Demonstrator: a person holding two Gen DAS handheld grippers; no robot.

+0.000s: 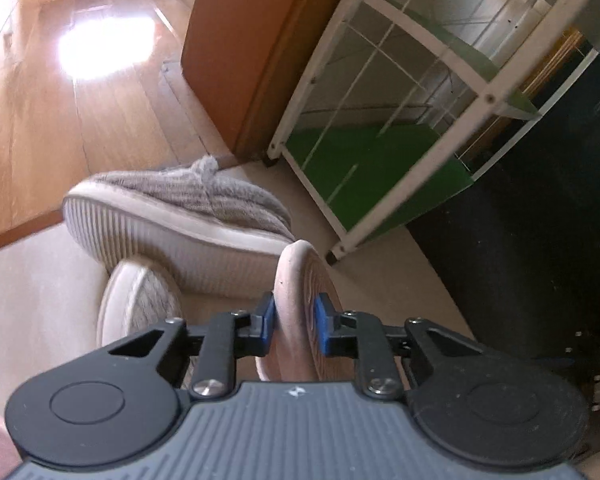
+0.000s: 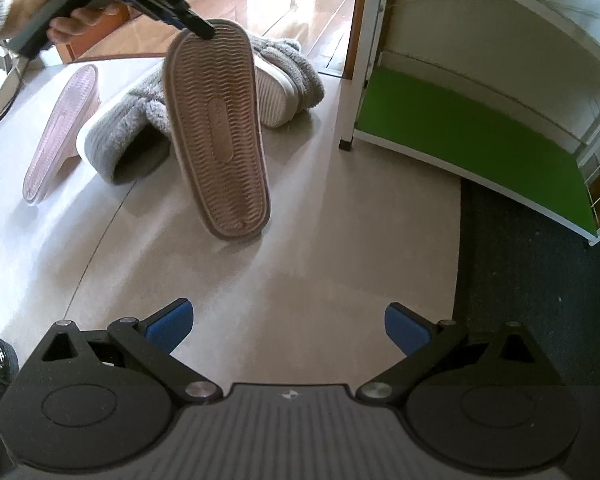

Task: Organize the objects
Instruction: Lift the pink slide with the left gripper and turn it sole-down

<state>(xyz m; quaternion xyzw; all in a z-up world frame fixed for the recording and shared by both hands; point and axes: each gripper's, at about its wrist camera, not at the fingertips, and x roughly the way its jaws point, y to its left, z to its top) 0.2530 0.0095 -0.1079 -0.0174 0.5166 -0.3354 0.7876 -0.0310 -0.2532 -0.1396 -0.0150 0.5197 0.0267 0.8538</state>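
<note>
My left gripper is shut on the edge of a pink slide sandal. In the right wrist view that sandal hangs sole-out from the left gripper, its toe near the beige floor. A second pink sandal lies sole-up at the left. Two grey fluffy slippers lie behind: one on its side, one further back. My right gripper is open and empty, low over the floor.
A white shoe rack with green shelves stands at the right. A dark blue carpet lies beside it. A brown wooden panel and a wooden floor lie beyond.
</note>
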